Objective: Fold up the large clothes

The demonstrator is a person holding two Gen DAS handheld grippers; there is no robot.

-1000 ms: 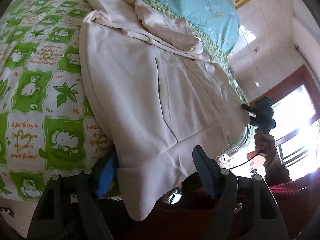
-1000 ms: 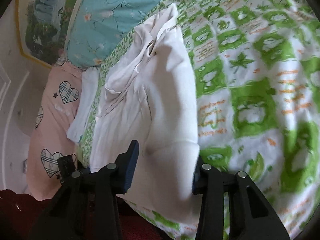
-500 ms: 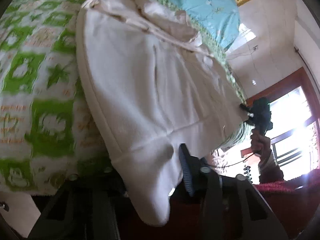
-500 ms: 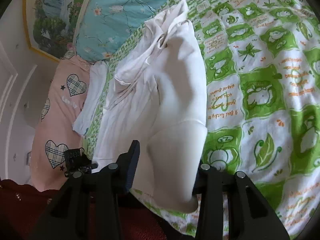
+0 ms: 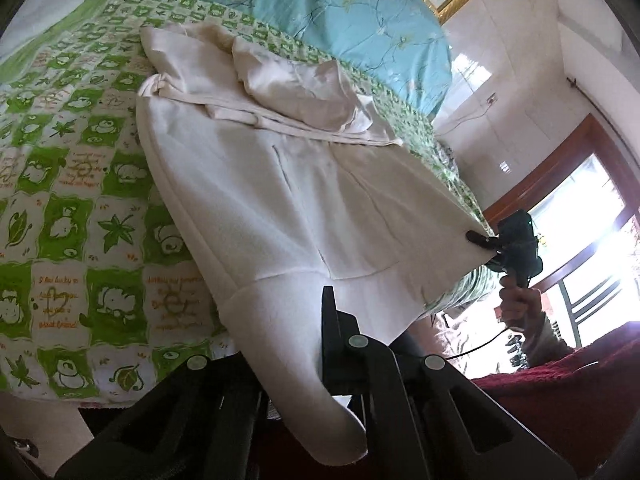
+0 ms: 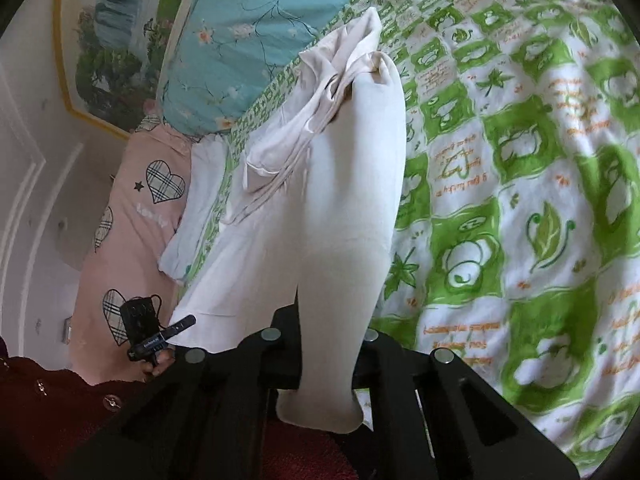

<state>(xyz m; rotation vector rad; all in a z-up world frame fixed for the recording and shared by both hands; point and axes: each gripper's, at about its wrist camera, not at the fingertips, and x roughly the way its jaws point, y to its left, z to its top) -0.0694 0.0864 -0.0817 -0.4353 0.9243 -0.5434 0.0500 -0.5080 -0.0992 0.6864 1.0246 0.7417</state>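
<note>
A large cream hooded sweatshirt (image 5: 280,184) lies on a green-and-white patterned bed sheet (image 5: 60,208), hood and folded sleeves toward the pillow. My left gripper (image 5: 288,340) is shut on one corner of its bottom hem, which hangs out past the jaws. My right gripper (image 6: 320,344) is shut on the other hem corner of the sweatshirt (image 6: 340,200). The hem is lifted and stretched between both grippers at the bed's near edge. The right gripper also shows in the left wrist view (image 5: 480,240), and the left gripper in the right wrist view (image 6: 180,326).
A turquoise floral pillow (image 5: 320,4) lies at the head of the bed. A pink heart-print quilt (image 6: 132,208) and a white cloth (image 6: 200,208) lie beside the sweatshirt. A window with a wooden frame (image 5: 560,184) is on the right. The person's dark red sweater (image 5: 560,400) is close below.
Both grippers have closed on the hem corners, which lay between open jaws before. The hem has been lifted and pulled taut between them.
</note>
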